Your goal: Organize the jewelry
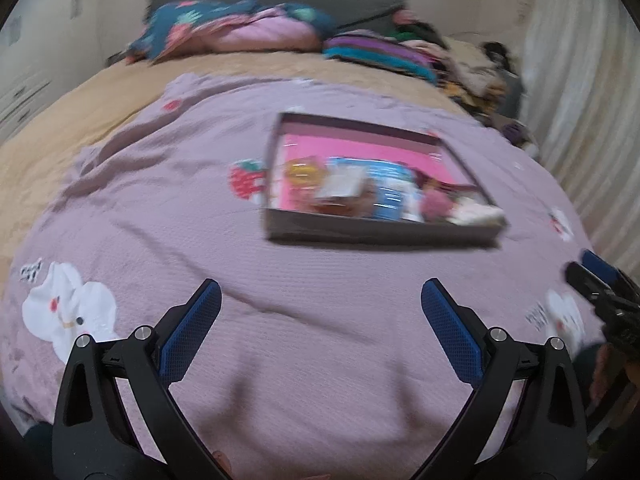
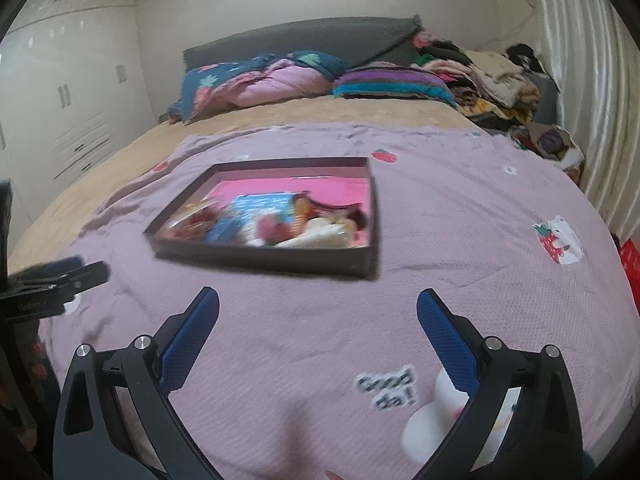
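A shallow dark tray (image 2: pixel 280 258) with a pink lining sits on a lilac blanket (image 2: pixel 460 240) spread over a bed, with both grippers hovering short of its near wall. The left gripper (image 1: pixel 320 300) and the right gripper (image 2: pixel 318 308) each stand wide open, fingers spread, holding nothing and touching nothing.

The tray lies ahead of both. From the left gripper it sits forward and slightly right; from the right gripper, forward and slightly left, so the tray lies roughly between the two, neither clearly nearer. Its long axis runs across the view, near wall facing the grippers.

Inside, a jumble (image 2: pixel 280 220) crowds the tray's near half: something blue and white, a pink tuft, yellow and red bits, a pale bundle toward the right corner. Motion blur leaves it unclear which pieces are jewelry, or whether they are sorted. The far half shows bare pink lining.

No loose pieces show on the blanket around the tray, a scene that fits both a heap awaiting sorting and items already gathered in.
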A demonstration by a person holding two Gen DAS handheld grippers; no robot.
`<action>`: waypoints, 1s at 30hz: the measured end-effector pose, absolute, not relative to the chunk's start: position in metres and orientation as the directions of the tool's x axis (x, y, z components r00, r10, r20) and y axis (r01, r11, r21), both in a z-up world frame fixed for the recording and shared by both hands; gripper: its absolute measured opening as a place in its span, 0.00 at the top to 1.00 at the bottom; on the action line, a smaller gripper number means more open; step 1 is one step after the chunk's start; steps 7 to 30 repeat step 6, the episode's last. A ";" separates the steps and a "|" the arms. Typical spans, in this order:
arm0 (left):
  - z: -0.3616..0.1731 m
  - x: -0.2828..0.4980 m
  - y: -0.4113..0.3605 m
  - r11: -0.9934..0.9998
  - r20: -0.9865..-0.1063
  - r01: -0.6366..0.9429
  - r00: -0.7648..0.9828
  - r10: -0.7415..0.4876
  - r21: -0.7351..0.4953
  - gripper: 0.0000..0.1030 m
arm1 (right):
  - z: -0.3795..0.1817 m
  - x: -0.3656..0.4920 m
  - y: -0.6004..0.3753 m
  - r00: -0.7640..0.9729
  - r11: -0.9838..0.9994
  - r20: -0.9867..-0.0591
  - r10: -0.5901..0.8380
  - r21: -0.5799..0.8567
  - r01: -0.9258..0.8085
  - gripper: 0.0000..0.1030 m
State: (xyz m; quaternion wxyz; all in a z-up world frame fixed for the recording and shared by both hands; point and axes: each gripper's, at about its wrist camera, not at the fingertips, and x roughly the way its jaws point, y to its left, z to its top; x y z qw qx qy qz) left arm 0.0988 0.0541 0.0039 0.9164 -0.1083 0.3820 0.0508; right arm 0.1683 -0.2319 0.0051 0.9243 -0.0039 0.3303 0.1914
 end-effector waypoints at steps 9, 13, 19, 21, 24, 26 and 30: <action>-0.011 0.140 0.141 0.905 -0.745 -0.415 0.633 0.211 -0.097 0.09 | -0.023 0.278 -0.301 0.707 0.995 -0.703 0.070 0.095 -0.004 0.04; -0.011 0.140 0.141 0.905 -0.745 -0.415 0.633 0.211 -0.097 0.09 | -0.023 0.278 -0.301 0.707 0.995 -0.703 0.070 0.095 -0.004 0.04; -0.011 0.140 0.141 0.905 -0.745 -0.415 0.633 0.211 -0.097 0.09 | -0.023 0.278 -0.301 0.707 0.995 -0.703 0.070 0.095 -0.004 0.04; -0.011 0.140 0.141 0.905 -0.745 -0.415 0.633 0.211 -0.097 0.09 | -0.023 0.278 -0.301 0.707 0.995 -0.703 0.070 0.095 -0.004 0.04; -0.011 0.140 0.141 0.905 -0.745 -0.415 0.633 0.211 -0.097 0.09 | -0.023 0.278 -0.301 0.707 0.995 -0.703 0.070 0.095 -0.004 0.04; -0.011 0.140 0.141 0.905 -0.745 -0.415 0.633 0.211 -0.097 0.09 | -0.023 0.278 -0.301 0.707 0.995 -0.703 0.070 0.095 -0.004 0.04; -0.011 0.140 0.141 0.905 -0.745 -0.415 0.633 0.211 -0.097 0.09 | -0.023 0.278 -0.301 0.707 0.995 -0.703 0.070 0.095 -0.004 0.04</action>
